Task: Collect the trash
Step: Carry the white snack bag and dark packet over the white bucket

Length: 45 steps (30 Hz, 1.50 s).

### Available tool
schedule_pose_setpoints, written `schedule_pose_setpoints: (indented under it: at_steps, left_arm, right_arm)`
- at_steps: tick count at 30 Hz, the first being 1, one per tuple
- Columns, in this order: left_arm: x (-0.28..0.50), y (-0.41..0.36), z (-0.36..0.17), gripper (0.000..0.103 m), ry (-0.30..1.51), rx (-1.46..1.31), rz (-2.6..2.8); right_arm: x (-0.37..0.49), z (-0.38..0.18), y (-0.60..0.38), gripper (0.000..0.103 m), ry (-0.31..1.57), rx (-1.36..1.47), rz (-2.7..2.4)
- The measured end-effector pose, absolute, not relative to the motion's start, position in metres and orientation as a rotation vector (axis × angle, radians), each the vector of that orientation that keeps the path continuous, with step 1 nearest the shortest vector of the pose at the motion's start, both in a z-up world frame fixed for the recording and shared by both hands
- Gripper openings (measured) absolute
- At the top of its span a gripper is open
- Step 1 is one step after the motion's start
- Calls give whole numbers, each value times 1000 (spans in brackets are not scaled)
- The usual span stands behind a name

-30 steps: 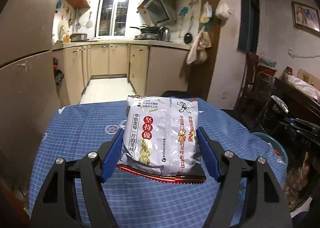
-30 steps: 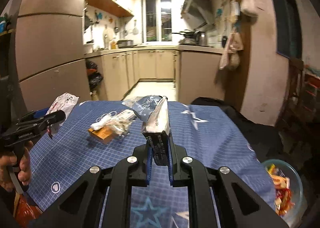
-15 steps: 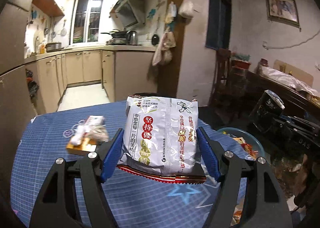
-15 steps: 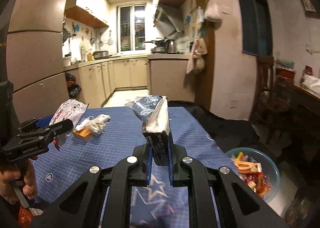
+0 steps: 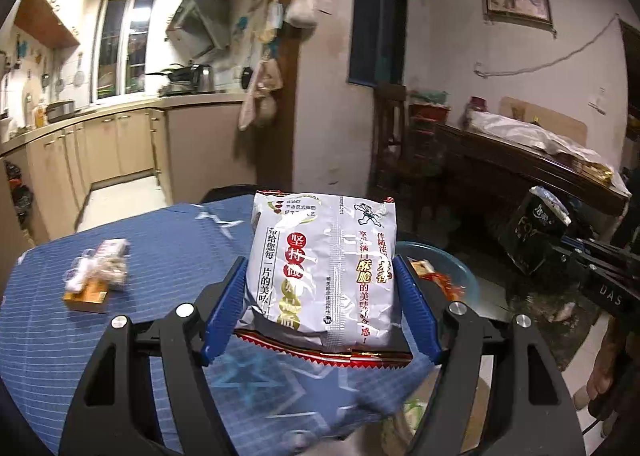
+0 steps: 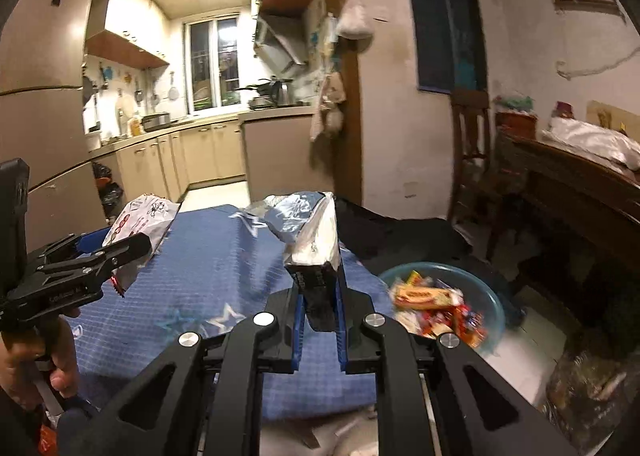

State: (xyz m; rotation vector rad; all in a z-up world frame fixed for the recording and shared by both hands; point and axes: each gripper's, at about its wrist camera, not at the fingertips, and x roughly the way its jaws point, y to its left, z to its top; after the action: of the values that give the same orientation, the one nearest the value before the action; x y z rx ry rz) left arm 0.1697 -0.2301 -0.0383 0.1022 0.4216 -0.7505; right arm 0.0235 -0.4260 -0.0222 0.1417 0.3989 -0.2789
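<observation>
Dim kitchen, blue-clothed bench (image 6: 224, 256): left gripper (image 5: 320, 308) clamping silver packet (image 5: 324, 268), right gripper (image 6: 318, 308) pinching crumpled wrapper (image 6: 316, 236) (thin hold); either risks overshooting basin (image 6: 480, 288), lower right.

Each camera sits just behind its own claw and looks forward and slightly down along the two fingers, so the left claw (image 5: 320, 308) and the right claw (image 6: 318, 296) fill the lower part of their views at close range. Both face across the blue-clothed worktop (image 5: 172, 256) toward the kitchen behind it. The views share the worktop, the teal bin (image 6: 486, 296) beside it and the kitchen window (image 5: 124, 44). The right view looks from further right and takes in the left claw at its left edge.
</observation>
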Motion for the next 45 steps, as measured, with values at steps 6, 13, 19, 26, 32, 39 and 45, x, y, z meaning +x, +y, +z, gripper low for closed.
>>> schedule_pose_setpoints:
  at_steps: [6, 13, 19, 26, 32, 39, 45]
  left_arm:
    - [144, -279, -52, 69, 444, 137, -834]
    - [124, -323, -72, 69, 482, 170, -911]
    - [111, -354, -98, 69, 526, 213, -957]
    - [101, -372, -128, 69, 582, 262, -987]
    - [100, -386, -156, 69, 668, 276, -1015]
    - [98, -408, -197, 69, 777, 303, -1041]
    - [98, -420, -230, 69, 865, 323, -1049]
  right_arm:
    - [-22, -44, -466, 13, 427, 181, -350]
    - [-59, -70, -502, 13, 472, 225, -411]
    - [-73, -103, -530, 13, 532, 273, -451]
    - [-71, -152, -560, 14, 660, 360, -462]
    - [-69, -193, -576, 14, 749, 438, -461]
    - [-70, -230, -587, 14, 825, 493, -452]
    - [-63, -256, -590, 14, 875, 551, -428]
